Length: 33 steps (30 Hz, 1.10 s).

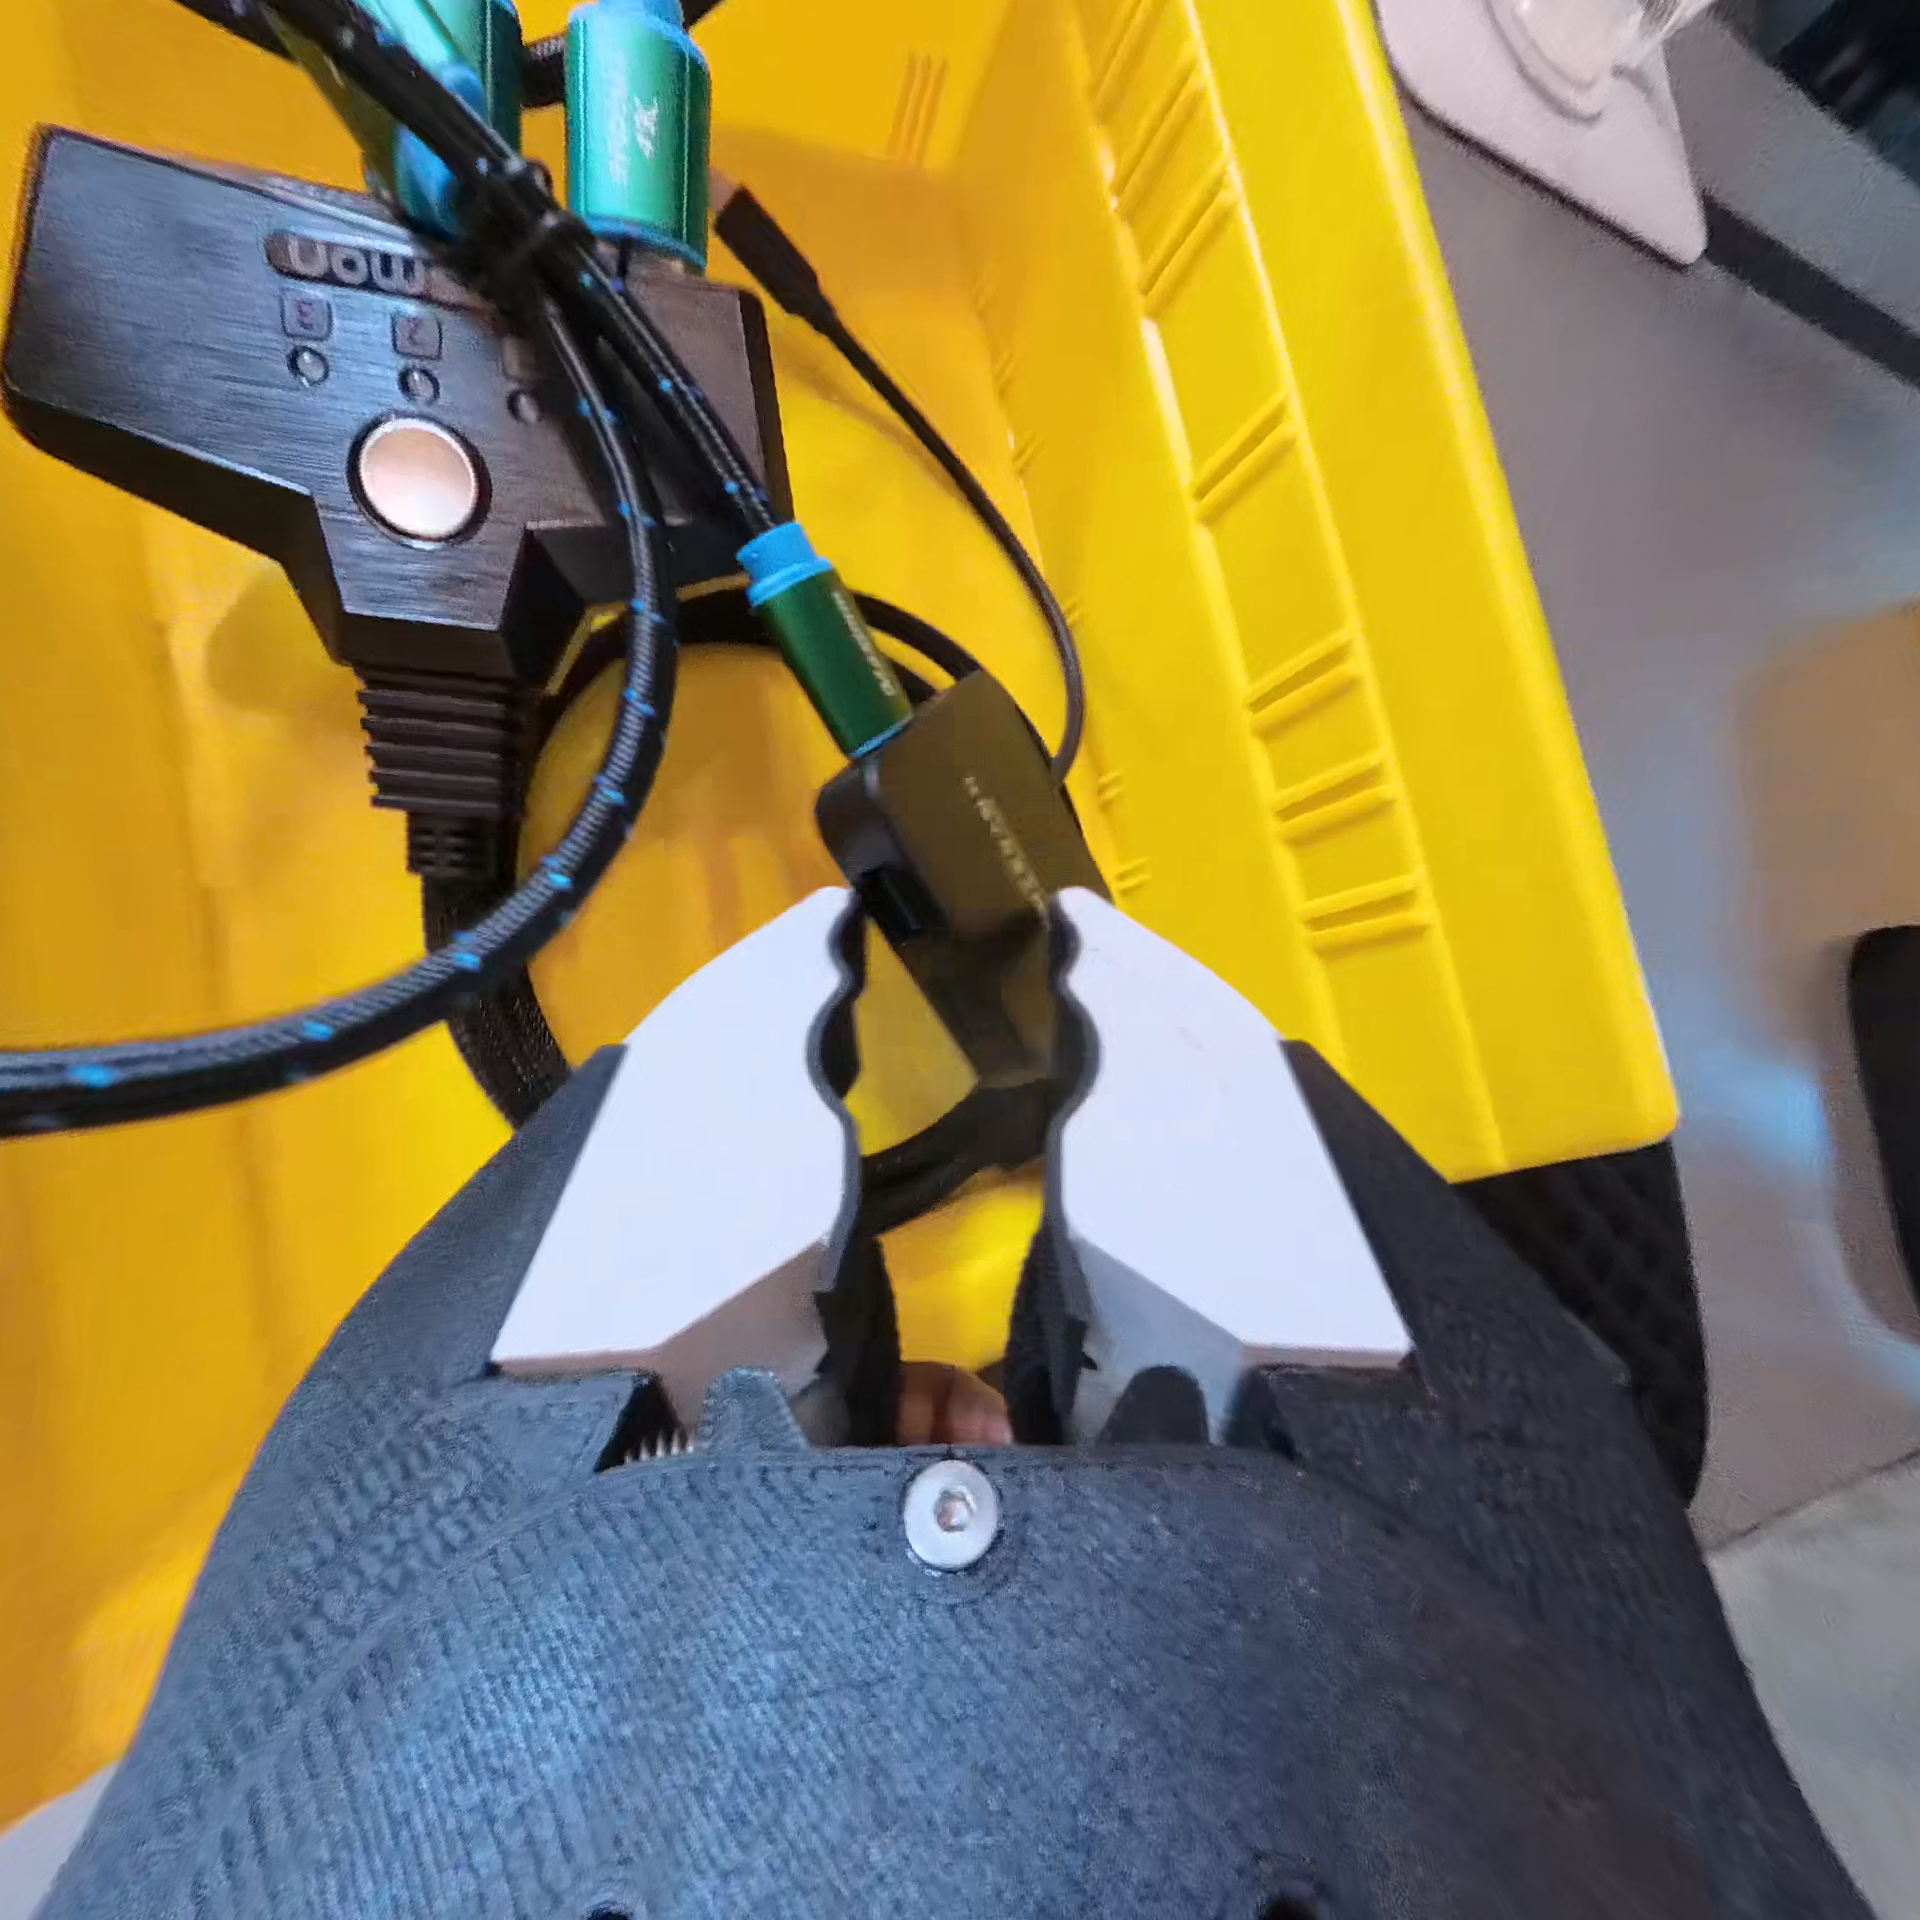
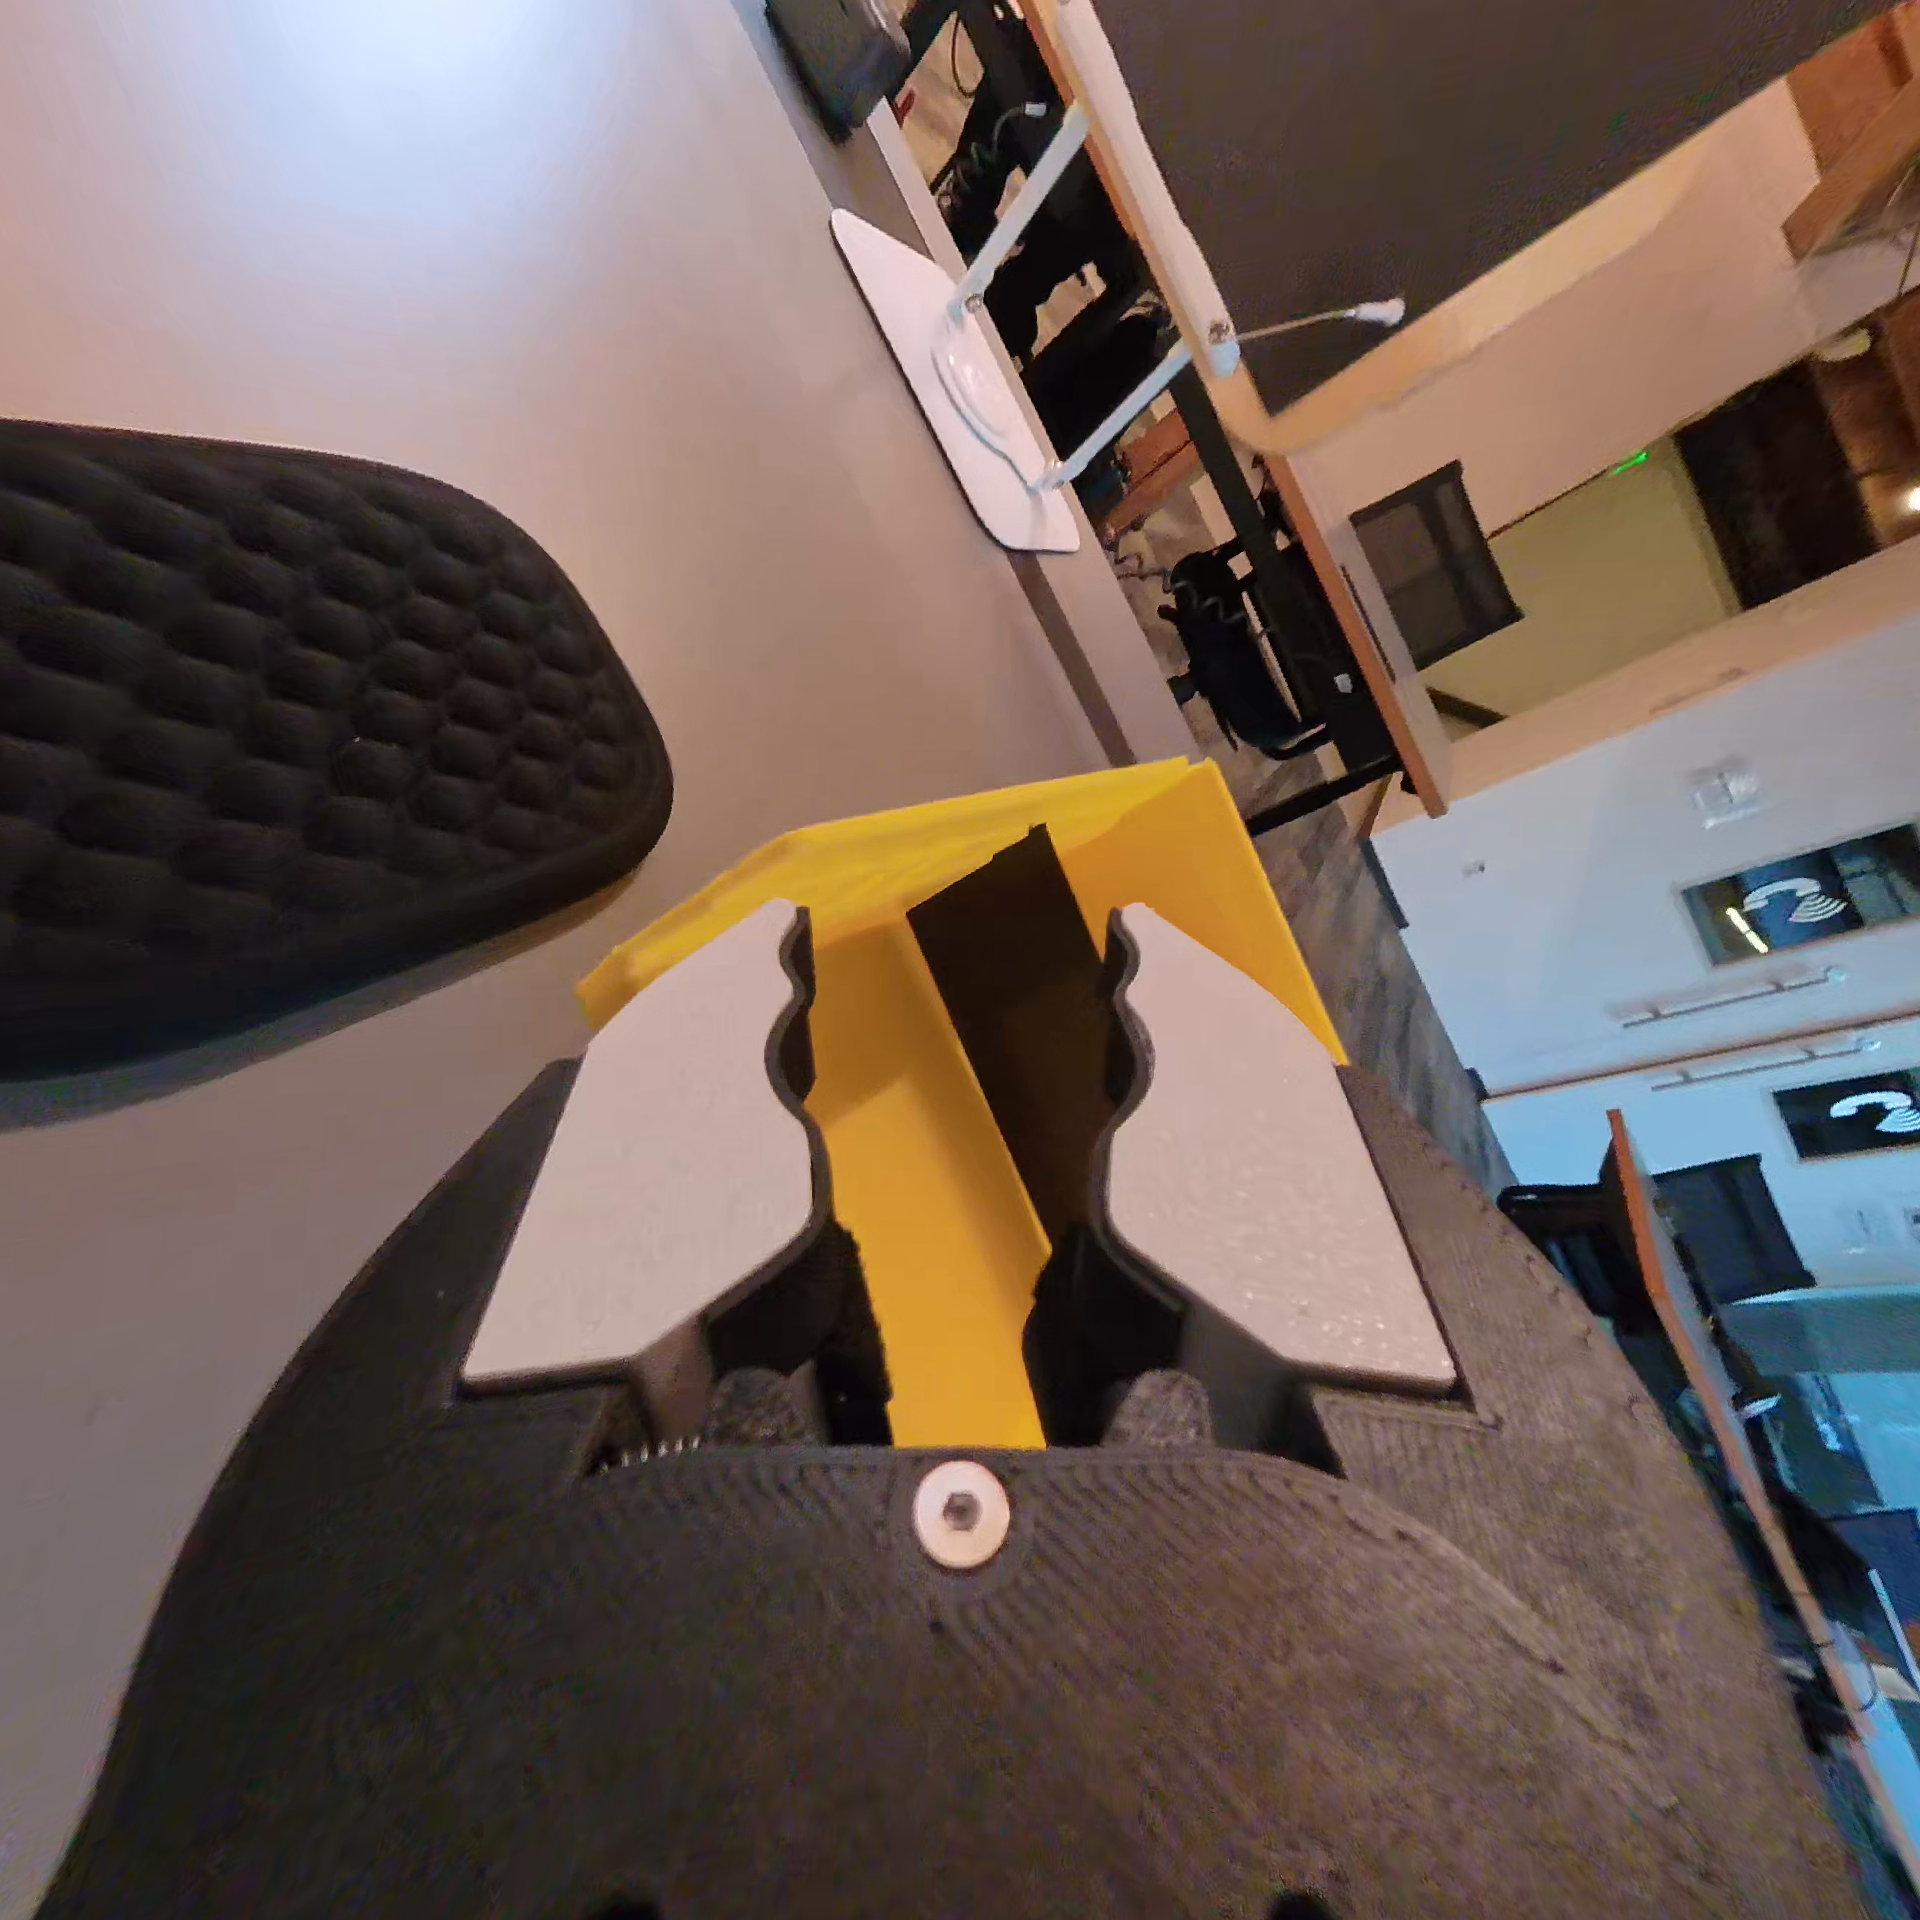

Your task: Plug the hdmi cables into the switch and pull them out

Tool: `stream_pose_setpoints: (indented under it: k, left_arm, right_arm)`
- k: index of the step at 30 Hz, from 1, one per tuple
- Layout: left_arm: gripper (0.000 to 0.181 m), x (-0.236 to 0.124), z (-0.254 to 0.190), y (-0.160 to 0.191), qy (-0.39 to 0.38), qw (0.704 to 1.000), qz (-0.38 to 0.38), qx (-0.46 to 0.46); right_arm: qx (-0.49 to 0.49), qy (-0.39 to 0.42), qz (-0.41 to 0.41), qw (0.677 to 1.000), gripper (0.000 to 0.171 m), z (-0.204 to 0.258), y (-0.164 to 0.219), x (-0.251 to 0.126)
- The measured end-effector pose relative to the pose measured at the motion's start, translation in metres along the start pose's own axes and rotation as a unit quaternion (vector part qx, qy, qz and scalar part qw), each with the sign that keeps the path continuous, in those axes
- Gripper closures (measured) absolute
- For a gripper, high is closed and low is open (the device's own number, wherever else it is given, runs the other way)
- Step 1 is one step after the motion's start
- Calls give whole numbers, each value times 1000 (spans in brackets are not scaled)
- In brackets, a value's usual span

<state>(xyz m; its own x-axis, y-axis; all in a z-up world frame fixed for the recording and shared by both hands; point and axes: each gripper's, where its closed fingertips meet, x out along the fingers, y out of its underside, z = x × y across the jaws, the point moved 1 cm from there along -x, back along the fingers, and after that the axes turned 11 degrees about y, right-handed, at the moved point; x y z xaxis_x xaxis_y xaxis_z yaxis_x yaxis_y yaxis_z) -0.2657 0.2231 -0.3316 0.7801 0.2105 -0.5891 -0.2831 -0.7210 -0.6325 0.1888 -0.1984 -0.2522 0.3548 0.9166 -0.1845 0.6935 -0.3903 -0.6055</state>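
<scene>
In the left wrist view a black HDMI switch (image 1: pixel 208 312) lies in a yellow bin (image 1: pixel 1299 520). Green HDMI plugs (image 1: pixel 639 135) sit in its far side. My left gripper (image 1: pixel 956 914) is shut on a small dark grey adapter box (image 1: pixel 977 821) that has a green HDMI plug (image 1: pixel 831 655) in its far end. Black braided cables with blue flecks (image 1: pixel 613 727) loop over the switch. In the right wrist view my right gripper (image 2: pixel 961 925) is closed around the yellow bin's wall (image 2: pixel 935 1195) and a black strip (image 2: pixel 1018 987) beside it.
The bin stands on a grey table (image 2: pixel 520 312). A black quilted pad (image 2: pixel 260 727) lies left of the bin in the right wrist view. A white stand base (image 2: pixel 935 364) sits farther back. A thin black cable (image 1: pixel 935 416) runs along the bin wall to the adapter. About 60 cm separates my left fingertips from my right. From the left gripper's tips to the black HDMI switch (image 1: pixel 208 312) is close to 12 cm.
</scene>
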Motion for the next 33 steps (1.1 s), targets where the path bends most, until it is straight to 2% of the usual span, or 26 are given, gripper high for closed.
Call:
stream_pose_setpoints:
  k: [3,6,9,12,15,19,22,25,27,28,31,33]
  left_arm:
    - [157,4,-11,-13,46,997,-59,-13]
    - [165,-1,-23,-31,57,986,-155,36]
    - [167,-24,-49,-53,40,954,-253,156]
    - [168,-49,-66,-71,3,929,-304,209]
    - [168,-74,-91,-86,-8,890,-363,275]
    - [168,-94,-117,-96,-52,843,-400,356]
    - [168,-93,-132,-96,-75,826,-383,407]
    - [168,-90,-151,-94,-91,794,-368,475]
    - [168,-92,-173,-92,-88,761,-373,524]
    - [168,-93,-187,-90,-89,738,-375,554]
    - [168,-89,-235,-80,-95,650,-375,654]
    - [168,-78,-269,-67,-77,596,-376,705]
  right_arm:
    - [-18,3,-6,1000,118,-1,-5,7]
    - [-36,2,5,999,119,0,-4,14]
    - [-53,11,19,998,120,-3,-3,15]
    - [-46,20,-2,999,122,-6,-14,16]
    - [-26,28,-35,999,125,-5,-31,20]
    - [71,-3,-120,990,129,14,-75,36]
    - [135,-84,-228,961,132,49,-132,45]
    - [145,-151,-290,934,132,84,-178,57]
    - [214,-209,-315,901,134,104,-213,66]
    - [269,-254,-322,872,134,115,-233,68]
    - [439,-377,-329,746,134,131,-282,73]
    - [543,-439,-316,642,132,125,-303,83]
